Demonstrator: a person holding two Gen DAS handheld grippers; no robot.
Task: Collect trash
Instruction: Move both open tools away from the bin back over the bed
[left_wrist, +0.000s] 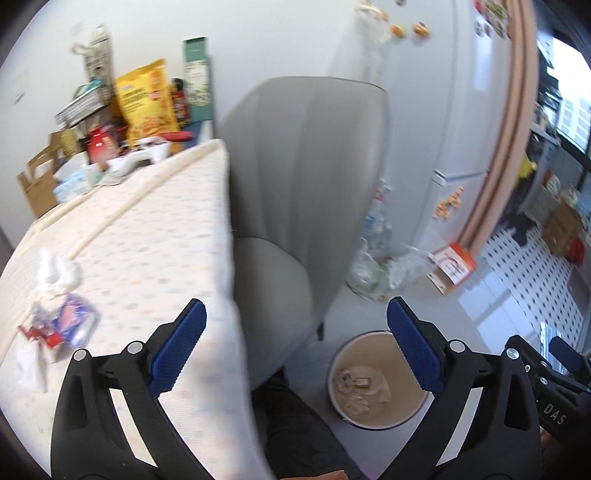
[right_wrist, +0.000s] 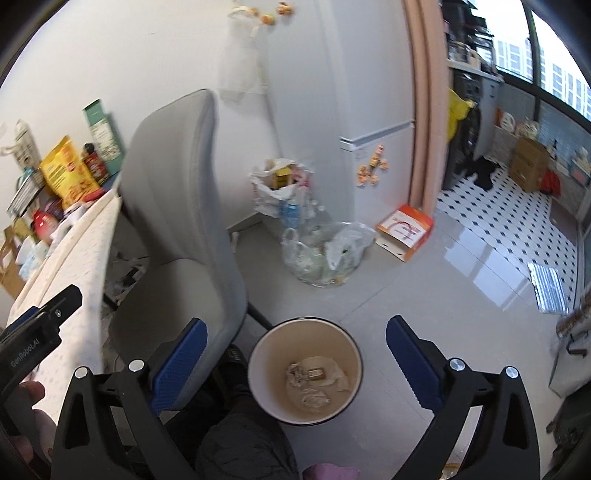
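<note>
A round beige waste bin (left_wrist: 373, 402) stands on the floor beside the table, with crumpled wrappers (left_wrist: 356, 384) at its bottom. It also shows in the right wrist view (right_wrist: 258, 369), with the wrappers (right_wrist: 314, 384) inside. On the table a white crumpled tissue (left_wrist: 57, 271) and a blue and red wrapper (left_wrist: 68, 325) lie at the left. My left gripper (left_wrist: 295, 343) is open and empty, above the table's edge and the bin. My right gripper (right_wrist: 295, 349) is open and empty, directly above the bin.
A grey chair (left_wrist: 303, 177) stands at the dotted white table (left_wrist: 147, 229). Snack bags and boxes (left_wrist: 147, 99) crowd the table's far end. Clear plastic bags of bottles (right_wrist: 317, 251) and an orange box (right_wrist: 404, 230) sit on the floor by the fridge (right_wrist: 376, 110).
</note>
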